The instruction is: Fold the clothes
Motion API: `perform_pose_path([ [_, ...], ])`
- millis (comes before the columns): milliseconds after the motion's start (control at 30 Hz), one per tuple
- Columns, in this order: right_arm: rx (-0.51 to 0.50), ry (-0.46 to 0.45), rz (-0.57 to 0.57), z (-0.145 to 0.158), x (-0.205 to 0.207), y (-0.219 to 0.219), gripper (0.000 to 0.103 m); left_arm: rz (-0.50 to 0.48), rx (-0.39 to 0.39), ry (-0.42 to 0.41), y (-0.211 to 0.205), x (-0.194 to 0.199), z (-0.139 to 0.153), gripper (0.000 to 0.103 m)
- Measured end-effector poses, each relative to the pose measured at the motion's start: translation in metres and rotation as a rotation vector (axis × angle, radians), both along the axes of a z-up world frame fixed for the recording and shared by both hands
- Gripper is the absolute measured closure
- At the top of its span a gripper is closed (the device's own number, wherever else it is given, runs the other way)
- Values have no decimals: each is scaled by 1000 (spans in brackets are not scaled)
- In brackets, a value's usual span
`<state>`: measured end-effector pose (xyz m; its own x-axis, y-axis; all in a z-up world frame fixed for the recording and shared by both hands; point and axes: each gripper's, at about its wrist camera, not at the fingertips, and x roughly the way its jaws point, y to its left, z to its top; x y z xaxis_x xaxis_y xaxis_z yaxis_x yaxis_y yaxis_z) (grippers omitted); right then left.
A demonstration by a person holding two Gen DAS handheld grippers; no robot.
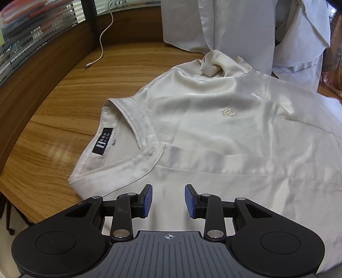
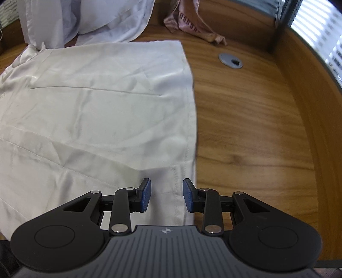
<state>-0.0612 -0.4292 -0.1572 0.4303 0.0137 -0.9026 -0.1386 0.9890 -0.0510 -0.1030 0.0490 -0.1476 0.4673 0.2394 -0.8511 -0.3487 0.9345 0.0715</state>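
Note:
A cream satin shirt (image 1: 213, 119) lies spread on the wooden table, collar and black neck label (image 1: 103, 142) toward the left, a small embroidered logo (image 1: 227, 111) on the chest. A bunched sleeve (image 1: 211, 64) sits at its far edge. My left gripper (image 1: 168, 201) hovers open over the shirt's shoulder area near the collar, nothing between its blue pads. In the right wrist view the same shirt (image 2: 96, 102) shows its hem end. My right gripper (image 2: 166, 197) stands open above the near corner of the hem (image 2: 189, 149).
More white garments (image 1: 235, 25) are piled at the back, seen also as white cloth (image 2: 96, 19) in the right view. A pink cloth (image 2: 196, 25) lies beyond the hem. A white cable (image 1: 100, 53) trails at the left. A grey cable grommet (image 2: 230, 60) sits in bare wood (image 2: 245, 117).

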Motion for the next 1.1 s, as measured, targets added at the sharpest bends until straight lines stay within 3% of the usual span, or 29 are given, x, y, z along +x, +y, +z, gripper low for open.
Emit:
perform_pose_path([
  [400,-57,-27,-118,-1,5,-5,66,46,16,-20,25,-8,11,64],
  [700,10,-102,-78,36,2,22,66,30,48,-9,60,-13,31,62],
  [900,23,-109,-5,59,20,53,65,-1,67,-47,85,15,50,59],
  [1100,10,-134,65,62,52,72,65,-80,76,-97,87,62,43,58],
])
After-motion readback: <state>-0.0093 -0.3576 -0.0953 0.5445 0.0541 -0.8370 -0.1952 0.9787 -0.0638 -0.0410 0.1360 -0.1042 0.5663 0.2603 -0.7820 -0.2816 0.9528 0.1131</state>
